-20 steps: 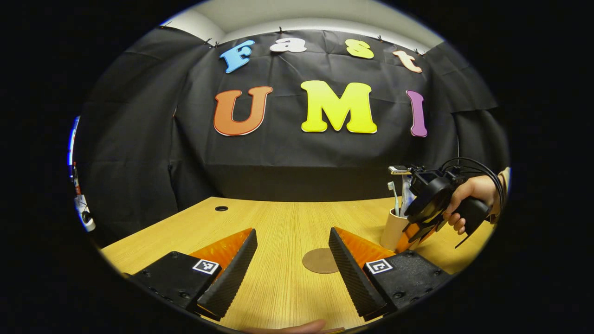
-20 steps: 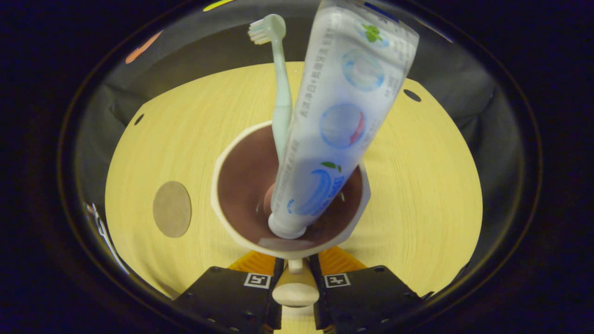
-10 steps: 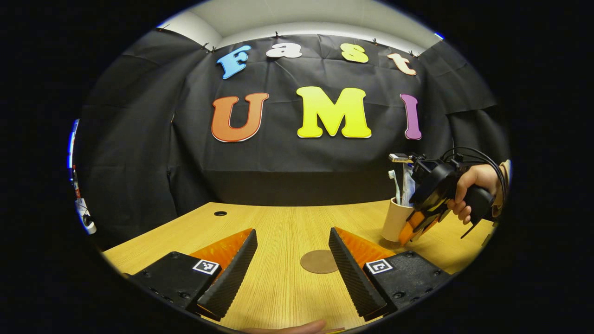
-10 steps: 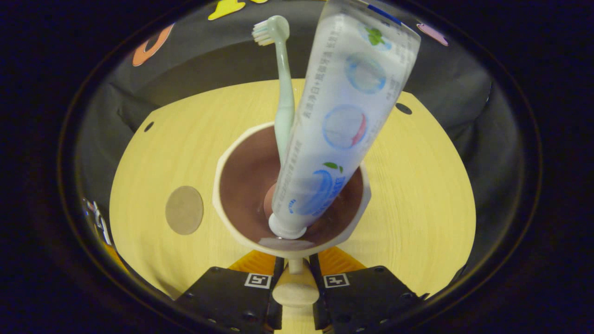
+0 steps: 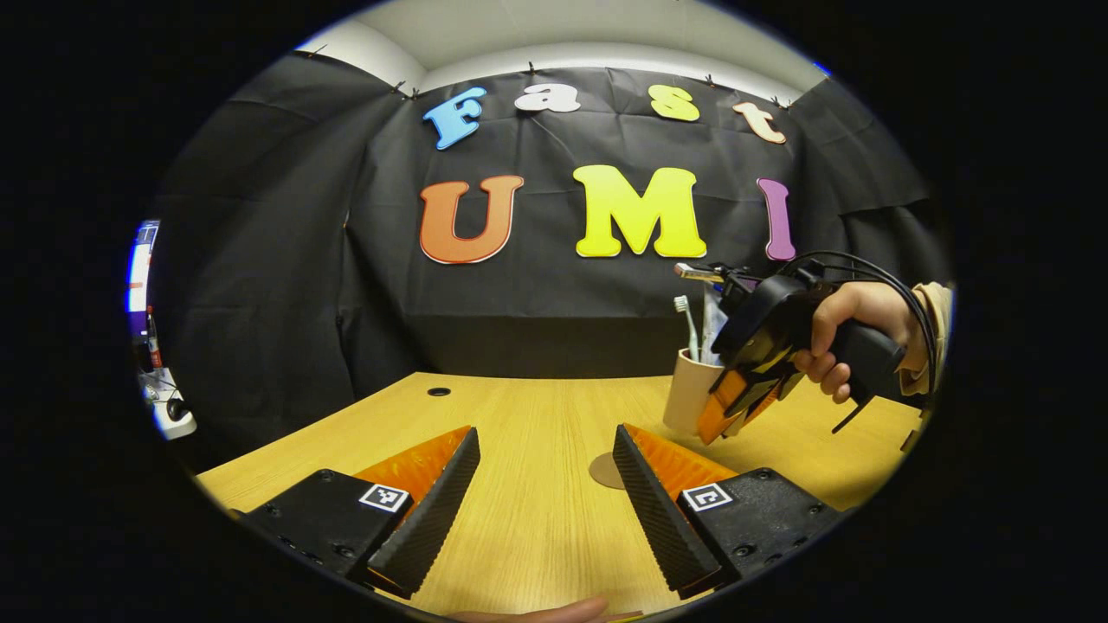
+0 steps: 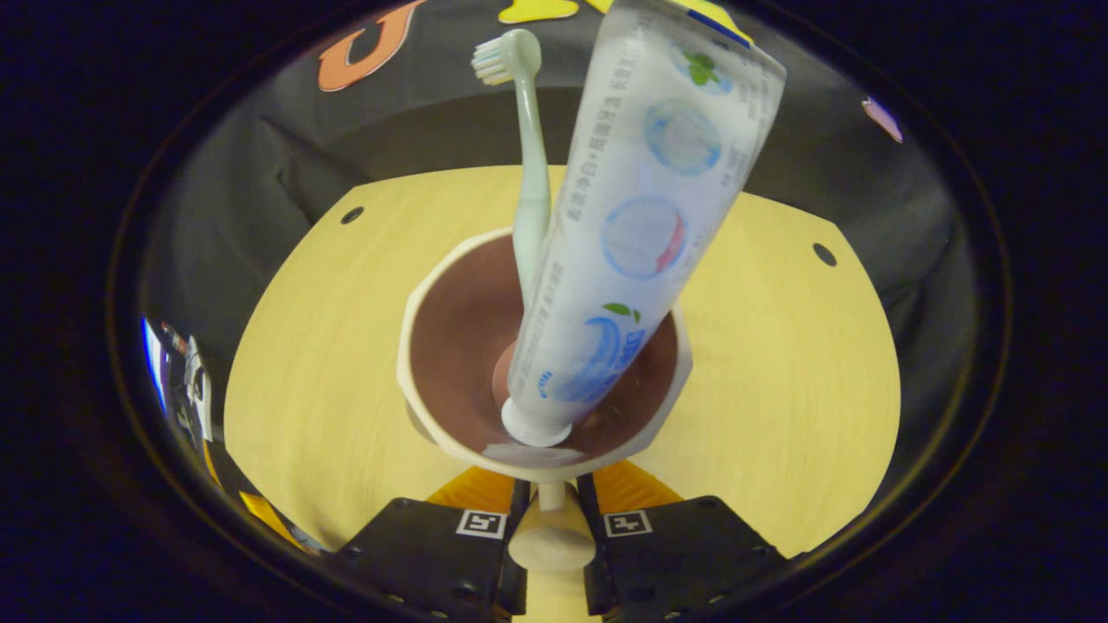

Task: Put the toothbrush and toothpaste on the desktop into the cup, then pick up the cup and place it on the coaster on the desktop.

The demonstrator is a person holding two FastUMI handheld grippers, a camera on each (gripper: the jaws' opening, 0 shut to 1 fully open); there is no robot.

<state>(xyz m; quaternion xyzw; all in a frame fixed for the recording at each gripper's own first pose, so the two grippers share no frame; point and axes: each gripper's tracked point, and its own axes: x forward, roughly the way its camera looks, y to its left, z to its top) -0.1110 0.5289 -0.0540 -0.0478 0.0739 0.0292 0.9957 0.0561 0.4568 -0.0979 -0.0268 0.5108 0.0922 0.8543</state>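
Note:
A beige cup hangs above the wooden table, just right of and beyond the round brown coaster. My right gripper, held by a hand, grips it from the right. Up close, the cup has a brown inside, and its handle is pinched between the fingers of the right gripper. A pale green toothbrush and a white toothpaste tube stand in the cup, cap down. My left gripper is open low over the table, with the coaster partly behind its right finger.
The tabletop has small round cable holes. Black cloth walls close the back and sides. Some equipment stands past the table's left edge.
The right gripper has lifted the cup off the table and carried it left toward the coaster. The coaster has slipped out of the right gripper view. The left gripper has hardly moved.

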